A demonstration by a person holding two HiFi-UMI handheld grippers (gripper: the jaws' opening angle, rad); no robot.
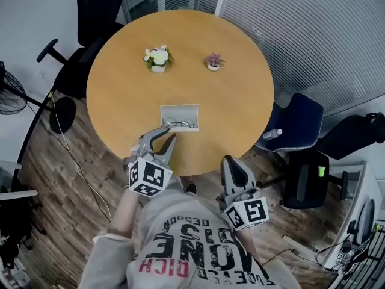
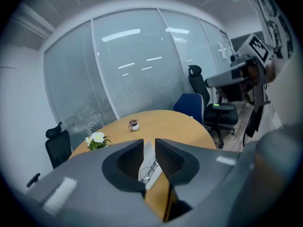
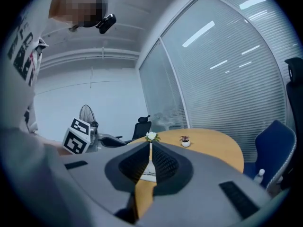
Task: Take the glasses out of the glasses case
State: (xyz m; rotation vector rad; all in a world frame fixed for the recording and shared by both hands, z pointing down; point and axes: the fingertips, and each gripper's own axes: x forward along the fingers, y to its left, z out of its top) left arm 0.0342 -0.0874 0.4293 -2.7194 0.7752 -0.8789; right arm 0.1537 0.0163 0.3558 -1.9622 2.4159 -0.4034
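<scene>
The white glasses case (image 1: 179, 118) lies open on the round wooden table (image 1: 240, 101), near its front edge. The thin-framed glasses (image 1: 180, 123) rest inside it. My left gripper (image 1: 163, 138) hovers just in front of the case, its jaws open with nothing between them. In the left gripper view, the case (image 2: 148, 156) and the glasses (image 2: 150, 170) show through the gap of the left gripper (image 2: 149, 143). My right gripper (image 1: 234, 164) is shut and empty, held off the table's front edge to the right. The right gripper view shows the right gripper (image 3: 150, 144) closed, with the case (image 3: 147, 176) beyond it.
A white-flowered pot (image 1: 158, 58) and a small pink plant (image 1: 213, 61) stand at the table's far side. A black chair (image 1: 96, 11) is at the back left. At the right are a blue chair (image 1: 298, 122) holding a bottle (image 1: 272, 134) and another black chair (image 1: 307, 179). A fan (image 1: 9, 92) stands left.
</scene>
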